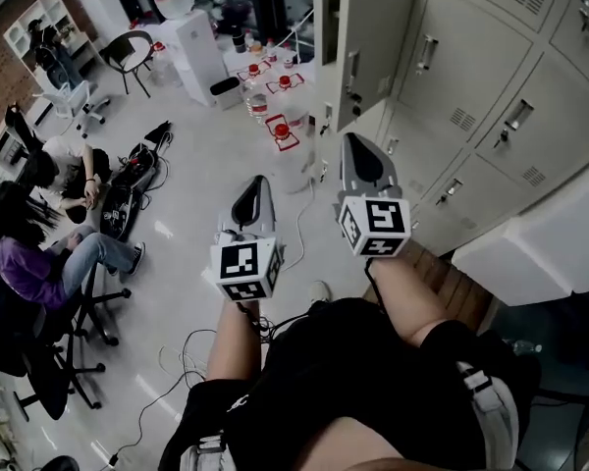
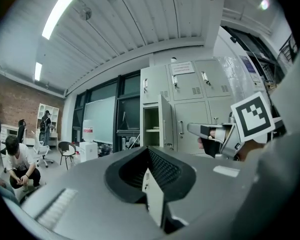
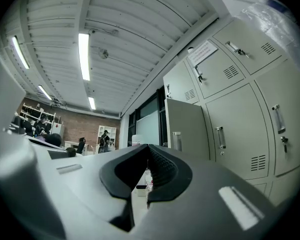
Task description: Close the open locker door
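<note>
The open locker door is pale grey and swung out from the bank of lockers at the upper right of the head view. It also shows in the left gripper view beside its open compartment, and in the right gripper view. My right gripper is shut and empty, its tip pointing at the lower edge of that door, a short way off it. To its left, lower and farther from the lockers, my left gripper is shut on nothing. Neither gripper touches the door.
Several water bottles stand on the floor below the open door, with a white dispenser behind them. People sit on office chairs at the left. Cables trail on the floor. A white box juts out at the right.
</note>
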A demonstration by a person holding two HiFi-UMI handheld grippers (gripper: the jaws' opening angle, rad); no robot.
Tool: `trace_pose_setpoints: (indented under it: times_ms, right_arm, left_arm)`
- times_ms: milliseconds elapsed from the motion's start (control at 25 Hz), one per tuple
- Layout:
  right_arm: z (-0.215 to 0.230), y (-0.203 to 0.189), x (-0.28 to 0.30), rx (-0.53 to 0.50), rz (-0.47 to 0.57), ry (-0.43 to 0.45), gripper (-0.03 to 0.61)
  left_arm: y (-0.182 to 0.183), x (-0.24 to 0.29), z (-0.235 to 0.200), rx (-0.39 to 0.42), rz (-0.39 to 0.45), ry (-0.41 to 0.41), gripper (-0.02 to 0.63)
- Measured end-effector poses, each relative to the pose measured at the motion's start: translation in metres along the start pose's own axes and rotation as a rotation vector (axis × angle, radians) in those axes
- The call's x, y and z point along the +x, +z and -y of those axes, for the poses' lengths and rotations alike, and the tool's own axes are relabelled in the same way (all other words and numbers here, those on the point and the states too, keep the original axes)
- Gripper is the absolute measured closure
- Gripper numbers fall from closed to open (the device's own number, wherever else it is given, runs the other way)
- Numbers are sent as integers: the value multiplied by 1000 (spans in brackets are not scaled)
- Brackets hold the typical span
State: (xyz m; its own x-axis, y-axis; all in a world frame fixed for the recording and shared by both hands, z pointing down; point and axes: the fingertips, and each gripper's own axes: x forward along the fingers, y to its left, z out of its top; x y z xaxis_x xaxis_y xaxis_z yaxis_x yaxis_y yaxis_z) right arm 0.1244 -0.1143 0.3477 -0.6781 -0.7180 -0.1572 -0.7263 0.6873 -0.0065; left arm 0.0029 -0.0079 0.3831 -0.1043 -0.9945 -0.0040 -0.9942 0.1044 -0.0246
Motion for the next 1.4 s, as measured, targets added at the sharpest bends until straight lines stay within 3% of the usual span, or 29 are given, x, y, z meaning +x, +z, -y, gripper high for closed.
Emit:
trace_pose_setpoints:
  times_ms: [240, 520, 1080, 1240, 1400]
  right_arm:
    - [29, -2, 58, -2, 9, -57, 568]
    - [46, -10, 87, -24, -22, -97, 566]
    - [60, -14, 119, -52, -3, -289, 563]
    - [55, -13, 132, -65, 7, -323, 477]
    - [65, -17, 148, -78, -27, -374, 443]
  left_arm:
    - [7, 75, -23, -9, 6, -42, 614]
    - [12, 128, -17, -13, -1, -128, 614]
    - [19, 218, -20, 8, 12, -418, 614]
    - [17, 234, -26, 6, 7, -490, 614]
    - [14, 247, -30, 3, 5, -541, 614]
